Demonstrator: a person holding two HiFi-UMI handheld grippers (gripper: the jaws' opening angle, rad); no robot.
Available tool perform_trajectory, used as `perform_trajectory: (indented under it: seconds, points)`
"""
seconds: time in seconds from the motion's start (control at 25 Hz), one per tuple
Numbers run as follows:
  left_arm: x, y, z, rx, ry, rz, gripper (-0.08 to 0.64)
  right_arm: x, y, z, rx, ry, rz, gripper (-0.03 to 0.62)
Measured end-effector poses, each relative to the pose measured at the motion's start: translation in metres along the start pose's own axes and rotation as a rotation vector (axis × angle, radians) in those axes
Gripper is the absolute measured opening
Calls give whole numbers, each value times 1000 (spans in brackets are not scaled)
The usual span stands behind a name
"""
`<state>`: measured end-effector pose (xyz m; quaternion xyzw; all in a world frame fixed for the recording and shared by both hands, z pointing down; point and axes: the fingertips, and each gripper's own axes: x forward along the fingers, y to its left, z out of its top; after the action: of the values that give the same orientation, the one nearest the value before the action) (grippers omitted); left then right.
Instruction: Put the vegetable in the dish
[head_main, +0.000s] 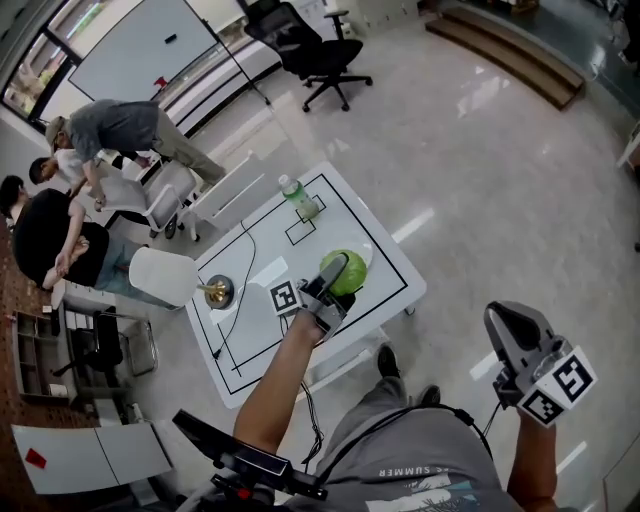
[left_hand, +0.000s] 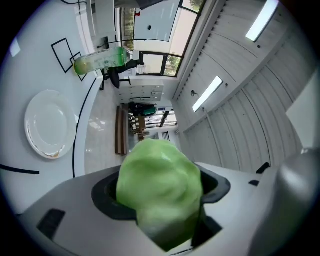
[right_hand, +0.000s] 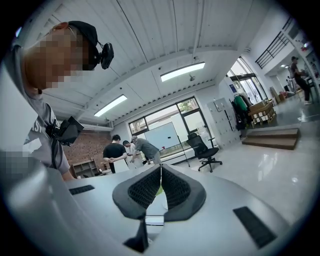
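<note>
Between the dark rubber pads (left_hand: 106, 200) of our left gripper (left_hand: 160, 197), a pale green, rounded vegetable (left_hand: 159, 172) sits pinched, the jaws standing wide around its bulk. Its skin is matt and softly lumpy, with faint folds like a small head of cabbage, and it bulges out past the jaw tips. We hold it clear of the tabletop, close by the round white dish (left_hand: 47, 125); from the head view the vegetable overlaps the dish's near rim. The dish lies flat, bare apart from a small brownish mark at its edge. Beyond it a clear plastic bottle of green drink (left_hand: 102, 59) stands near a black-outlined square on the white rectangular table (head_main: 385, 280), which is marked with black lines. Toward the table's left end, a small brass-coloured, bell-shaped object (head_main: 215, 291) rests on a round grey base. Well apart from the table, at our right side above the glossy pale floor (head_main: 480, 150), our right gripper (right_hand: 160, 186) has its ribbed black pads pressed together with nothing between them. Farther off, a black office chair (head_main: 318, 52) stands on the floor, and several people (head_main: 110, 135) gather by white chairs past the table's left end.
</note>
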<state>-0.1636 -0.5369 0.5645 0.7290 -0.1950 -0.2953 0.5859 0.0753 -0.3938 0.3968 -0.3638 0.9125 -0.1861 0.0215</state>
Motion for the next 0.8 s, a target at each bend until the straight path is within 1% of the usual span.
perform_trajectory:
  seconds: [0.28, 0.48, 0.8]
  points:
    - [-6, 47, 13, -29, 46, 99, 328, 9, -7, -11, 22, 20, -25, 6]
    - [-5, 80, 21, -26, 110, 171, 328, 19, -12, -17, 36, 35, -39, 6]
    - [4, 122, 25, -40, 212, 249, 328, 29, -19, -26, 56, 56, -65, 6]
